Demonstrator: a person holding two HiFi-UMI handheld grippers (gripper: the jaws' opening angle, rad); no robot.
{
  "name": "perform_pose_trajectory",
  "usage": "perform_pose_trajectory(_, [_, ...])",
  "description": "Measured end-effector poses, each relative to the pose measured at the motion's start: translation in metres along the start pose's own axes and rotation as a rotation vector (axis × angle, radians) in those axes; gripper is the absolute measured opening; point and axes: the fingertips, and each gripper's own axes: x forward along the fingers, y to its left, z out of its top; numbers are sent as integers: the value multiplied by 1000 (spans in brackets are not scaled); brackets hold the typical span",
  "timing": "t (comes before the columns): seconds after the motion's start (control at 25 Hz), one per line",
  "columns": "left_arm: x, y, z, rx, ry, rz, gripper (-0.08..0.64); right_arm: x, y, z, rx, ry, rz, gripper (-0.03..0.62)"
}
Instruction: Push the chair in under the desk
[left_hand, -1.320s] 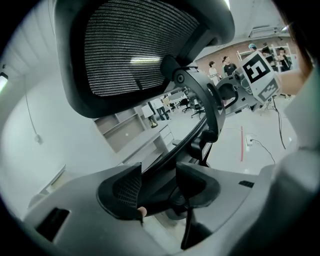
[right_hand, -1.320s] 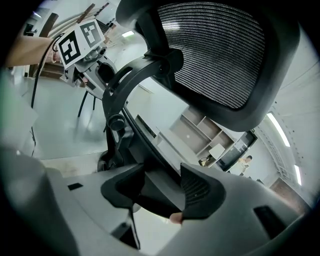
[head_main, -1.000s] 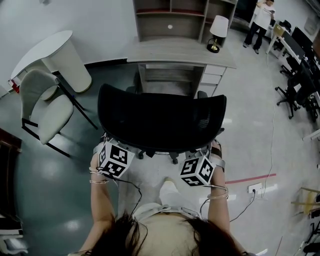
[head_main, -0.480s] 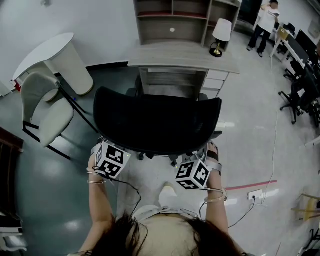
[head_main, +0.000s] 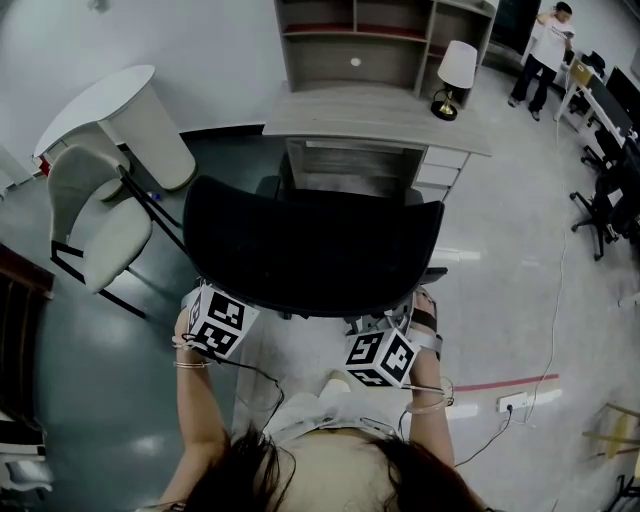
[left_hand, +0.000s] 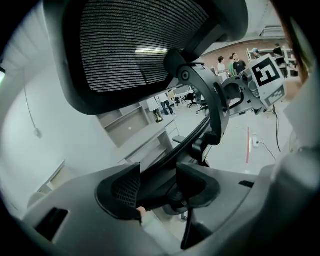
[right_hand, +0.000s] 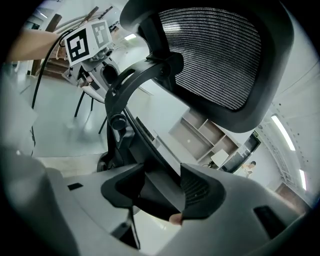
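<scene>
- black mesh chair (head_main: 310, 245) has rolled nearer the grey bench (head_main: 375, 110) over the last second: the strip of floor between the top of its back and the bench's front edge has narrowed, and the person has come forward behind it
- that tells me the push is under way and working, but i judge it not finished; the whole back stands out in front of the bench, the seat is hidden beneath it, and only the armrest tips are close to the opening beside the drawers
- the chair looks roughly lined up with that opening, so more straight pushing seems to be what is left
- the left hand-held gripper (left_hand: 160, 192) is clamped on the dark lower frame of the chair back, the bar sitting between its two pads
- the right hand-held gripper (right_hand: 162, 192) is clamped the same way on the frame at the other side, near the curved back support
- in the head view both sit just under the near edge of the back, one at each lower corner, with the chair directly ahead of them and the bench beyond it
</scene>
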Motion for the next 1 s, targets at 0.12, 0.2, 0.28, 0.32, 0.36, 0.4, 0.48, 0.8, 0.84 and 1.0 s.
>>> perform_pose_trajectory(0.12, [4,4,-1,10,4,0,207,4,-2,2,-2,-9,2,225])
perform_pose_trajectory(0.2, [8,7,-3,21,6,-2,207,7,-3,3,-3,-11,4,225])
perform_pose_trajectory(0.28, [10,8,0,17,-2,0,209,10,-5,2,-2,-11,4,225])
perform_pose_trajectory(0.32, [11,9,1,16,-5,1,207,12,-6,3,-1,-11,3,227])
perform_pose_trajectory(0.36, [12,9,3,14,-6,1,209,13,-7,3,0,-12,2,225])
perform_pose_trajectory(0.4, [12,10,4,11,-5,1,207,14,-8,3,0,-12,1,227])
perform_pose_trajectory(0.48, [14,11,7,-1,-7,2,209,17,-12,4,-2,-11,-1,225])
perform_pose_trajectory(0.8, [24,19,13,3,-14,-4,209,29,-19,6,1,7,3,225])
perform_pose_trajectory(0.84, [26,20,14,4,-16,-5,207,31,-20,5,3,9,4,227])
perform_pose_trajectory(1.0, [30,20,16,6,-17,-10,209,35,-22,3,8,17,7,227])
